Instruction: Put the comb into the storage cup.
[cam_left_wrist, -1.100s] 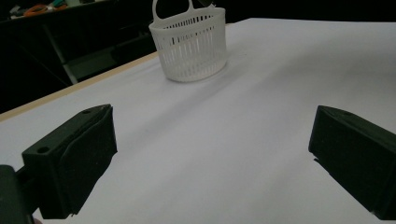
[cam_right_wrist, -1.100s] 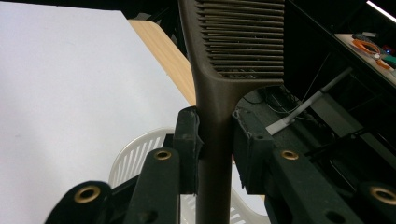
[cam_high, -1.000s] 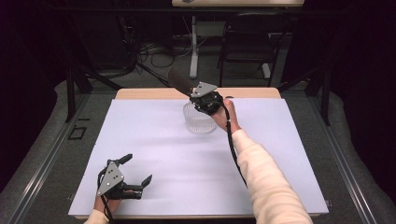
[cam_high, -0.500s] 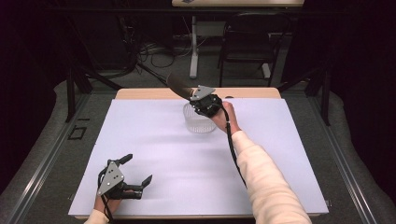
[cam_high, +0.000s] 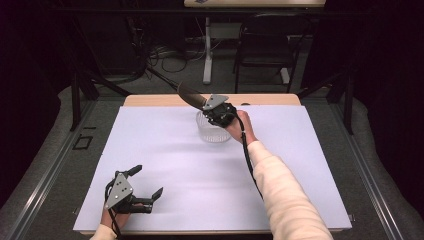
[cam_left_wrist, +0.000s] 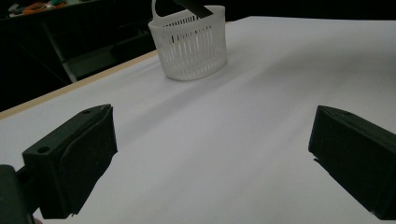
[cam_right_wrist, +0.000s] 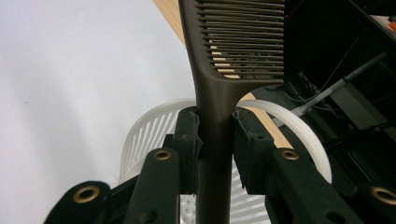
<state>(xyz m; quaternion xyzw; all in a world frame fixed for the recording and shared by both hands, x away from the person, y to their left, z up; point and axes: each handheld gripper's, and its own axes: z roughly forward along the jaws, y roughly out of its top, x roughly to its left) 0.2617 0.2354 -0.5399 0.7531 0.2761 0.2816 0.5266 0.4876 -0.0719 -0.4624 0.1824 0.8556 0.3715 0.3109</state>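
Right tongs clamp the comb above the basket; tilted, it may snag the rim. Left tongs gape, empty.

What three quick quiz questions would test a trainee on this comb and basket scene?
1. True or false: the right tongs are shut on the comb.
2. Which are open with nothing between them? A) left tongs B) right tongs
3. Fill in: the comb is above the white ____.

Key: 1 true; 2 A; 3 basket.
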